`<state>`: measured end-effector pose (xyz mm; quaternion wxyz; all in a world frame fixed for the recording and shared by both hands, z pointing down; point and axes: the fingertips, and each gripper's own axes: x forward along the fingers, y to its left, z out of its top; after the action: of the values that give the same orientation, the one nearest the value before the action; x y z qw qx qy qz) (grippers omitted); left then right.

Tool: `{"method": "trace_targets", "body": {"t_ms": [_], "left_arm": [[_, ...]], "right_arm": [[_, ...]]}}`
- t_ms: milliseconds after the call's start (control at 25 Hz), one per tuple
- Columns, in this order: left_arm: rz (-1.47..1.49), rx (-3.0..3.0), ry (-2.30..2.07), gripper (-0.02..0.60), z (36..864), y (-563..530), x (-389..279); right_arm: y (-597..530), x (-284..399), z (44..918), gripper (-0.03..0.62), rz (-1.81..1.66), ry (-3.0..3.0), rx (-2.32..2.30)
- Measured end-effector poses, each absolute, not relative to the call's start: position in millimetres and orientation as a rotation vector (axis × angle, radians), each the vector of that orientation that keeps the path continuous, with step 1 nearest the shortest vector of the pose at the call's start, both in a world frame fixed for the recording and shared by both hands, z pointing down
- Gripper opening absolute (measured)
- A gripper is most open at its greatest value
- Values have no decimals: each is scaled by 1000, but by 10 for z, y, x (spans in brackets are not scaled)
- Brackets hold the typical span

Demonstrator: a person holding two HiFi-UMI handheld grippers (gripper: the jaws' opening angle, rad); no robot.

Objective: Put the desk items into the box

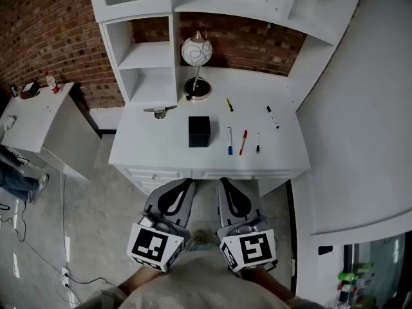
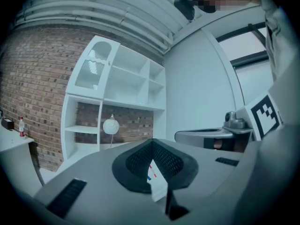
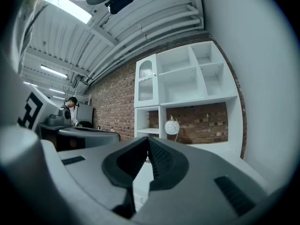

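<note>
**White desk, black box, both tongs shut and short of the edge**

Nearest the person, the left tongs (image 1: 183, 188) and right tongs (image 1: 228, 188) are held level and side by side. Their tips point at the desk (image 1: 148, 140) but stop short of its near edge. Both are closed, pads together with nothing between them, which I take as a carrying posture, since nothing has been picked up. The cubes on them carry only black-and-white square codes, no lettering.

The box (image 1: 199, 131) stands near the middle of the desk; whether anything is inside cannot be seen. Just right of it lie a blue pen (image 1: 229, 141), a red pen (image 1: 243, 142) and a short black pen (image 1: 258, 143). They are roughly parallel and apart, probably so each can be pinched singly.

Farther back are a yellow pen (image 1: 229, 105) and, to the right, a black marker (image 1: 273, 117). A small metal item (image 1: 160, 112) sits far left of the box. Farthest stands a globe lamp (image 1: 197, 50), under the shelves. No brand or label on anything is legible.
</note>
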<state>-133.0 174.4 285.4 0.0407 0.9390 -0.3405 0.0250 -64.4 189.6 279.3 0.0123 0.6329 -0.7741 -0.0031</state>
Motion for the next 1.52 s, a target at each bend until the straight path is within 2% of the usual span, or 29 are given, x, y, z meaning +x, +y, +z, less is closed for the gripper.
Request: {"method": "trace_targets", "body": {"t_ms": [440,1520], "left_arm": [[120,2848,-1070,8,2960,1375,-1061],[148,2955,-723,8,3140,-137,-429]], "right_arm": [[1518,-406,2900,17,33,-2428,1929],[6,30,3010,17,19,-2227,2070]]}}
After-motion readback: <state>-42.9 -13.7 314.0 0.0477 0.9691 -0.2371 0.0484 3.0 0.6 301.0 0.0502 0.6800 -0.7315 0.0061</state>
